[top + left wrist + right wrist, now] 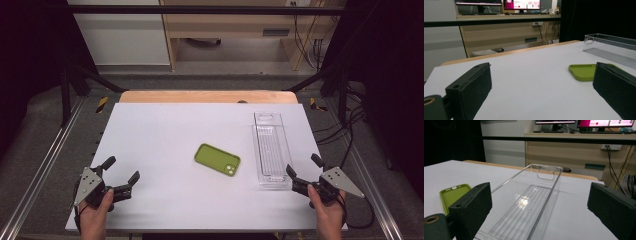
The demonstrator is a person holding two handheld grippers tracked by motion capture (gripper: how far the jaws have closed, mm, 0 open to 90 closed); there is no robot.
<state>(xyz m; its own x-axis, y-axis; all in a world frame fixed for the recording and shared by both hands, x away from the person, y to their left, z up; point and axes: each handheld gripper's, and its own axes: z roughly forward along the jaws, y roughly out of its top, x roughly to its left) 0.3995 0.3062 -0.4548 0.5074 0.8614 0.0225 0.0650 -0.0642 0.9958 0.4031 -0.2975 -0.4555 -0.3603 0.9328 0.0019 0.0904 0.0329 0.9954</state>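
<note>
A green phone case (217, 159) lies flat near the middle of the white table (165, 130). A long clear plastic tray (270, 148) stands to its right, empty. My left gripper (121, 170) rests open at the front left, held by a hand, with nothing between its jaws. My right gripper (303, 167) is open at the front right, just beyond the tray's near end. In the left gripper view the green case (582, 72) and the clear tray (611, 47) lie ahead to the right. In the right gripper view the tray (531, 205) runs straight ahead, the case (452, 193) to its left.
The table's wooden far edge (207, 96) borders a grey floor. Metal rails (45, 160) run along both sides, with cables (350, 130) at the right. A desk with monitors (584, 123) stands beyond.
</note>
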